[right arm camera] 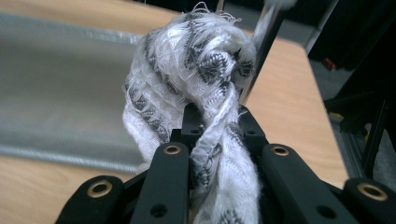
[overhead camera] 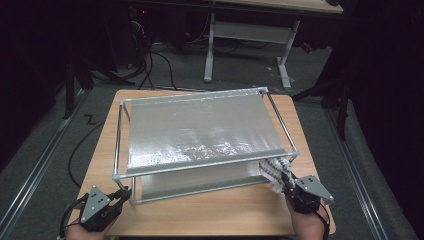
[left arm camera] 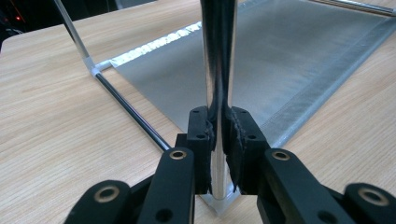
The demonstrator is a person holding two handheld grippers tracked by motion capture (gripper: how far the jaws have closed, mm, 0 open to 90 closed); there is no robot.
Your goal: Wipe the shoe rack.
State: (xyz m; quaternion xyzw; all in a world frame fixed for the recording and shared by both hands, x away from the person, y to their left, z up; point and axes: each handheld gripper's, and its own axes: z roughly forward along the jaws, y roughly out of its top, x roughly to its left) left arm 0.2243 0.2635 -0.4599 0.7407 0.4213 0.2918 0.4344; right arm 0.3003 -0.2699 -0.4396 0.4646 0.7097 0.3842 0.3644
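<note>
Bracing the rack's near-left post in the clamped left claw, the person holds the bunched patterned cloth pinched in the right claw at the rack's near-right corner on the worktop; wiping looks barely begun, both silver shelves untouched.

rack on table, cloth at right corner

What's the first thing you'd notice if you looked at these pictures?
A big two-level rack of shiny metal rods with silvery fabric shelves stands in the middle of the light wooden table. At its near right corner, the right gripper is shut on a bunched white cloth with dark leafy patterns. At the near left corner, the left gripper clamps the rack's upright chrome post.
</note>
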